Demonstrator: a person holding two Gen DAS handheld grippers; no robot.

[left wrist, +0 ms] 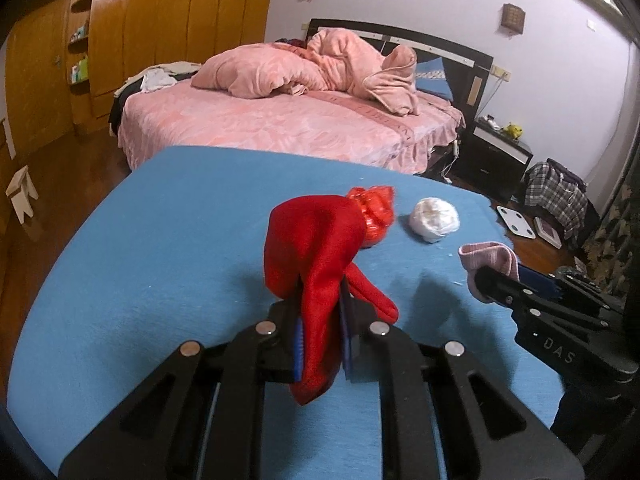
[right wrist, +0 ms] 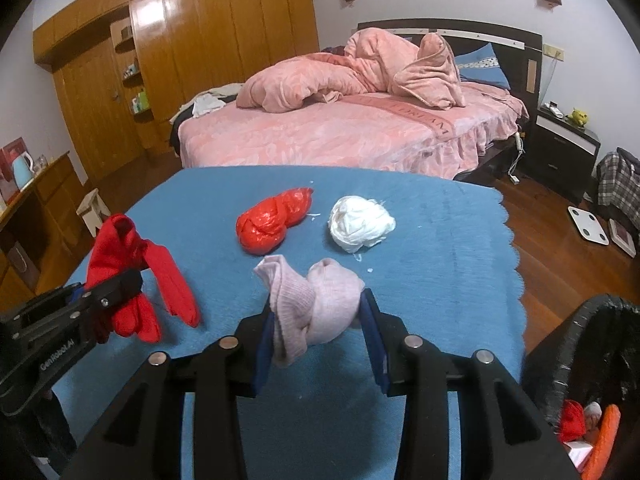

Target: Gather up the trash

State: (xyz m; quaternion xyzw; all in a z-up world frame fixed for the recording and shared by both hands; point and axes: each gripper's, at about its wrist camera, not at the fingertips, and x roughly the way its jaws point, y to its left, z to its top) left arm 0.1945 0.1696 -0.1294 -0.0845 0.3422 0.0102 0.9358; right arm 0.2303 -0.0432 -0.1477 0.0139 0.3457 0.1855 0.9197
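Note:
My left gripper (left wrist: 322, 320) is shut on a red cloth (left wrist: 316, 256) and holds it above the blue tablecloth (left wrist: 160, 248); it also shows at the left of the right wrist view (right wrist: 132, 276). My right gripper (right wrist: 318, 320) is shut on a pale pink sock (right wrist: 312, 300), seen too in the left wrist view (left wrist: 490, 262). A crumpled red plastic bag (right wrist: 272, 220) and a white wad of tissue (right wrist: 360, 224) lie on the cloth beyond both grippers.
A black-lined trash bin (right wrist: 592, 380) with red and orange trash inside stands at the table's right front. A pink bed (right wrist: 340, 128) lies behind the table. A nightstand (right wrist: 564, 148), a white scale (right wrist: 588, 226) and a wooden wardrobe (right wrist: 180, 60) stand around.

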